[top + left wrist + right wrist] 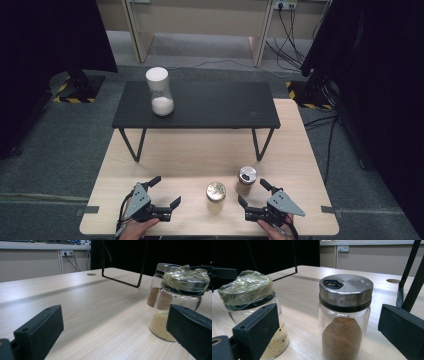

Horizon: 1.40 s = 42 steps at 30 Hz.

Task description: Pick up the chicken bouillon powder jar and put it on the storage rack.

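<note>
Two small glass jars stand near the front of the wooden table (165, 160). One jar (216, 192) (175, 302) (254, 315) holds yellow grains and has tape over its lid. The other jar (246, 176) (156, 285) (344, 322) holds brown powder under a metal shaker lid. My left gripper (165, 194) (112, 335) rests open at the front left, left of the yellow jar. My right gripper (254, 193) (329, 332) is open at the front right, and the brown jar stands just ahead between its jaws. A tall jar of white powder (160, 91) stands on the black shelf (210, 107).
The low black shelf on thin metal legs (134, 145) spans the table's far half. Dark curtains and stands (75, 85) flank the table on grey floor. Cables (290, 35) trail at the back right. Bare wood lies between the grippers and the shelf legs.
</note>
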Tool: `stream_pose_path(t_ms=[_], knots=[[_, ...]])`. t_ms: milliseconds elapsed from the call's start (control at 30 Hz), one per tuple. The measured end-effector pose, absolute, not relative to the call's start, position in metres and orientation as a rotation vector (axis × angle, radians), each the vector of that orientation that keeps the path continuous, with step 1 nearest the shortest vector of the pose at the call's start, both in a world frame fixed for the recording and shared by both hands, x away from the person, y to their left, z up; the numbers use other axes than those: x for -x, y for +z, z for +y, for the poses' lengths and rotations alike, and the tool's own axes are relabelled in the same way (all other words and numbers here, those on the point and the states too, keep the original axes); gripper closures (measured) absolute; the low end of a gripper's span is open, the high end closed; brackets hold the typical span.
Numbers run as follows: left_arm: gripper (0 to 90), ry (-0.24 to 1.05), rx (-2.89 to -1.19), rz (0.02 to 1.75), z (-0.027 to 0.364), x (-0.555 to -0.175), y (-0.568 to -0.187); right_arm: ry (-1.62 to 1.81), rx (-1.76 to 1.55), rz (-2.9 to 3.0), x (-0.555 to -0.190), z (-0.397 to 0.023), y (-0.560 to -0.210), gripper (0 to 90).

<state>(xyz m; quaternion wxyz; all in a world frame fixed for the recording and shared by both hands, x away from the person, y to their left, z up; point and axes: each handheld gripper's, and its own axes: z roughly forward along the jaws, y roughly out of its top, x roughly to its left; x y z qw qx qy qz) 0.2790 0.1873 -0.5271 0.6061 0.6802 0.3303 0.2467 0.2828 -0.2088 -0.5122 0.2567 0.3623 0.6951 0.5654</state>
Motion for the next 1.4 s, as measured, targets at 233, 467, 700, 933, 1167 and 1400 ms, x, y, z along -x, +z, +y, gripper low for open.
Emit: stream_pose_path(t_ms=[233,467,700,933,1167,1400], knots=[[0.5,0.573,-1.572,0.766,0.188,-0.279,-0.527,1.557,-0.983,1.883,-0.273,-0.21,-0.511,3.7],[0.5,0.571,-1.574,0.774,0.188,-0.28,-0.528,1.57,-0.972,1.894,-0.267,-0.207,-0.511,3.7],[0.5,0.571,-1.573,0.772,0.187,-0.28,-0.528,1.586,-0.946,1.916,-0.263,-0.2,-0.512,3.7],[0.5,0.571,-1.573,0.773,0.188,-0.28,-0.528,1.594,-0.927,1.934,-0.26,-0.195,-0.512,3.7],[0.5,0.569,-1.574,0.773,0.187,-0.28,-0.528,1.599,-0.912,1.95,-0.259,-0.191,-0.513,3.7],[0.5,0.569,-1.574,0.773,0.188,-0.28,-0.528,1.601,-0.895,1.966,-0.259,-0.187,-0.513,3.7]])
